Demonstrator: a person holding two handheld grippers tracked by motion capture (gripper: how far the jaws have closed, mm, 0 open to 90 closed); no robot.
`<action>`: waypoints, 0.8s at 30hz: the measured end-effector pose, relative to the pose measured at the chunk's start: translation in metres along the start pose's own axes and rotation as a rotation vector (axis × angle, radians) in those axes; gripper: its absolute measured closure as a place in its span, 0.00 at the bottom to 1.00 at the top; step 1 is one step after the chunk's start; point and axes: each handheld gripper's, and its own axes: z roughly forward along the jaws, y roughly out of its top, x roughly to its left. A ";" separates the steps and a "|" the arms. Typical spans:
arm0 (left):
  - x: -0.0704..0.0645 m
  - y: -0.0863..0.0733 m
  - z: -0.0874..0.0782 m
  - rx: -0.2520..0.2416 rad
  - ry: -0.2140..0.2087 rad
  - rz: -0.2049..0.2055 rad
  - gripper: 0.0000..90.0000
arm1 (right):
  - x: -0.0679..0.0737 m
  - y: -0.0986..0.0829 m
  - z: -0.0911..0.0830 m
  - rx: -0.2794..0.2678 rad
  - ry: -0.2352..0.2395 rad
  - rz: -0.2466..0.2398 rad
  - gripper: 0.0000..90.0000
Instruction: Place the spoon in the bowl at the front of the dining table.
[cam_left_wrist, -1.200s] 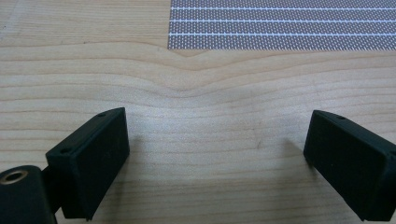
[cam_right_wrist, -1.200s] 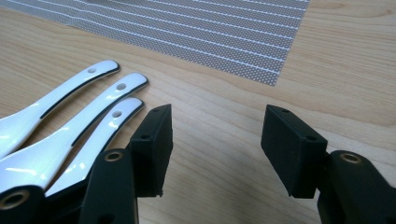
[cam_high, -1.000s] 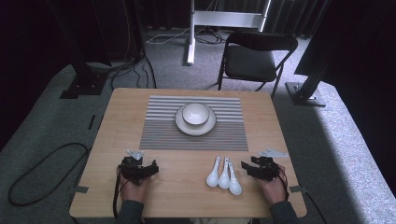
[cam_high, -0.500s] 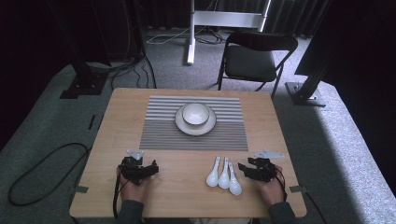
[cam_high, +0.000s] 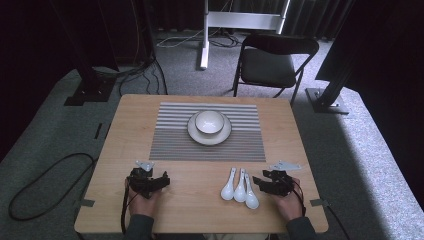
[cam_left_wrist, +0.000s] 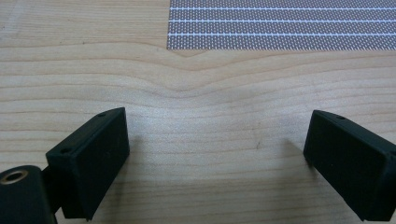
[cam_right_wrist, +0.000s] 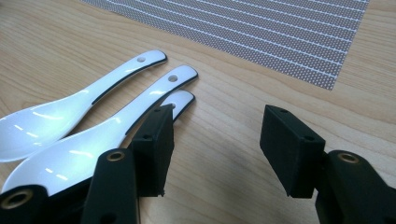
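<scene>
Resting near table's front edge: both tongs (cam_high: 161, 181) (cam_high: 257, 181) released, right beside spoons (cam_high: 240, 186).

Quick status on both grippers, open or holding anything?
Left gripper: open, empty, over bare table.
Right gripper: open, empty, beside the three white spoons.

left gripper (cam_left_wrist: 215, 154): jaws spread wide apart, one near left, one near right, nothing between them
table (cam_left_wrist: 201, 107): bare wood grain under and between the jaws
placemat (cam_left_wrist: 280, 23): grey, white-striped, far right, well apart from the jaws
</scene>
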 end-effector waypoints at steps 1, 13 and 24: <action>0.000 0.000 0.000 0.000 0.000 0.000 0.08 | 0.000 0.000 0.000 -0.001 0.000 -0.001 0.49; 0.000 0.000 0.000 0.001 0.000 0.002 0.08 | 0.005 0.001 0.001 0.002 0.017 -0.021 0.49; 0.000 0.000 0.000 0.001 0.000 0.002 0.08 | 0.015 0.002 0.005 0.017 0.043 -0.051 0.49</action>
